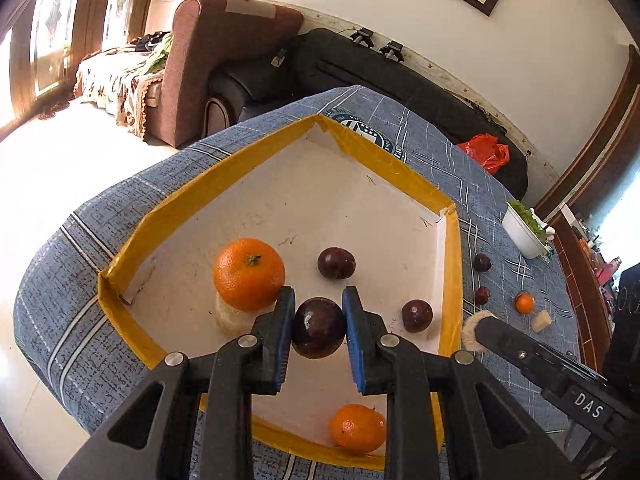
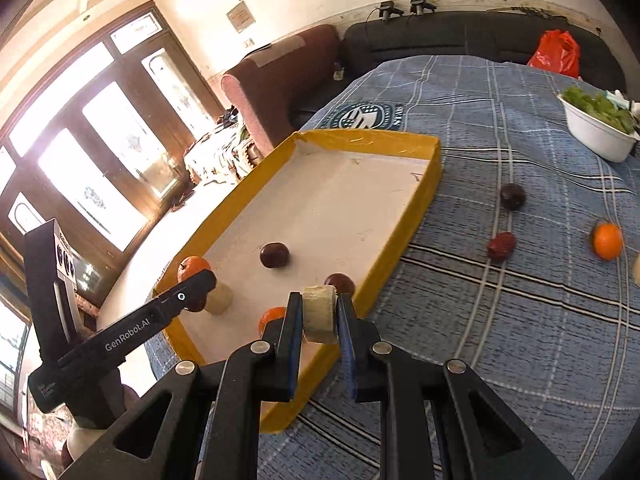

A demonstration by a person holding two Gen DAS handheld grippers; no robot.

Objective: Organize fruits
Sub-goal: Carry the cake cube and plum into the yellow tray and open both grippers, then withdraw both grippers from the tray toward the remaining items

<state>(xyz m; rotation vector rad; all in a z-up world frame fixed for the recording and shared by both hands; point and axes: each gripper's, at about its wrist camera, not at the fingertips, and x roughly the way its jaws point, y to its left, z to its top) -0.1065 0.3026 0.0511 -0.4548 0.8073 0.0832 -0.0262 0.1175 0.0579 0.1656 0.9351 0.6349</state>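
We note the left tongs (image 1: 319, 309) clamped on a dark plum (image 1: 318, 328) above the yellow-rimmed tray (image 1: 451, 264), where an orange (image 1: 248, 273), a mandarin (image 1: 357, 428) and two more plums lie. The right tongs (image 2: 319, 309) grip a pale cylindrical slice (image 2: 319, 313), possibly banana, over the tray's near edge. More fruit sits on the blue-clothed desk (image 2: 520, 320).

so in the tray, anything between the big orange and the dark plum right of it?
Nothing. In the left wrist view, bare white tray floor separates the big orange and the plum.
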